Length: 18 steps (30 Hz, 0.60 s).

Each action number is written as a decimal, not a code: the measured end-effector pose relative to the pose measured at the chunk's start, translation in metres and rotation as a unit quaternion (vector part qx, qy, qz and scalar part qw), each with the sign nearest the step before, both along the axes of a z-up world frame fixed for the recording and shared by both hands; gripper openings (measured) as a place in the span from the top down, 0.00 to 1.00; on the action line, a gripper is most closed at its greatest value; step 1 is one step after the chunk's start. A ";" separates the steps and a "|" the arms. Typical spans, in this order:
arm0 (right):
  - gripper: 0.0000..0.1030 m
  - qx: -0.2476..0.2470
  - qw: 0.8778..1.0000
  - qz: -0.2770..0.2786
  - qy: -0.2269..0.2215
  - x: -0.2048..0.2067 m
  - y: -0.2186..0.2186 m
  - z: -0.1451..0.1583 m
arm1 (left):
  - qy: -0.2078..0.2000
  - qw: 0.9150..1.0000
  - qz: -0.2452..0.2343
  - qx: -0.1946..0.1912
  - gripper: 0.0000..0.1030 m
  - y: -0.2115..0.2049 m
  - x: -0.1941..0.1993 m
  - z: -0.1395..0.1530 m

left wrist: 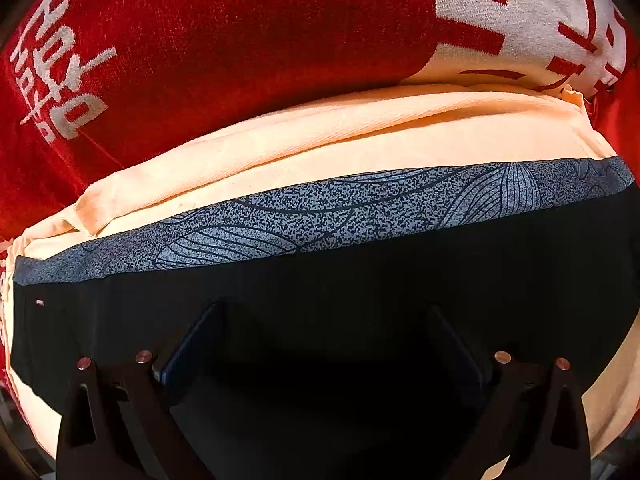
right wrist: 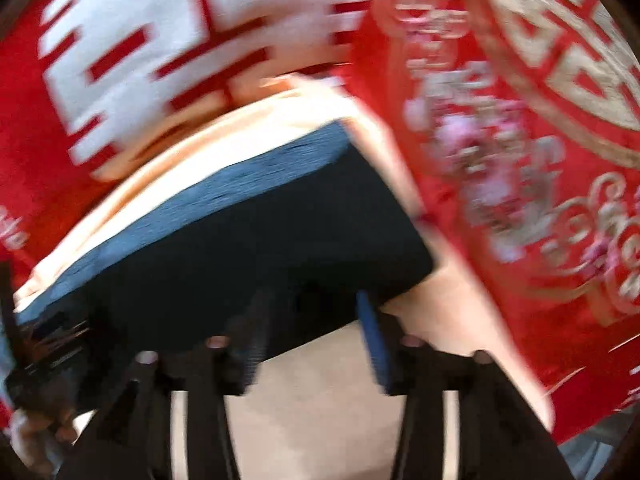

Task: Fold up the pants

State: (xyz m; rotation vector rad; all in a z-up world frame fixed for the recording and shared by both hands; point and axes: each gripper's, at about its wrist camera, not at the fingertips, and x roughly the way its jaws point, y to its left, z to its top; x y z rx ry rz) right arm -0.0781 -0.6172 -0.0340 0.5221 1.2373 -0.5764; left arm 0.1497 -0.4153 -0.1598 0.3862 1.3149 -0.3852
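The pants (left wrist: 360, 280) are black with a blue-grey patterned waistband (left wrist: 320, 212). They lie folded into a flat block on a peach cloth (left wrist: 340, 140). My left gripper (left wrist: 324, 320) is open, its fingers spread wide just above the black fabric and holding nothing. In the blurred right wrist view the folded pants (right wrist: 240, 248) lie ahead, and my right gripper (right wrist: 312, 320) is open at their near right corner, one blue pad (right wrist: 372, 340) beside the edge.
A red blanket with white characters (left wrist: 220, 40) lies under and behind the peach cloth. To the right a red cloth with gold and pink embroidery (right wrist: 520, 140) covers the surface. The other gripper and a hand (right wrist: 36, 392) show at the lower left.
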 end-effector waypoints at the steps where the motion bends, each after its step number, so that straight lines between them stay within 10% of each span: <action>1: 0.47 0.015 1.000 0.009 -0.006 0.002 0.008 -0.002 | -0.001 1.000 0.001 0.000 0.01 0.000 -0.001 0.000; 18: 0.46 0.049 0.999 0.001 0.008 -0.003 0.018 -0.033 | 0.003 1.000 0.005 0.002 0.01 -0.002 0.005 -0.011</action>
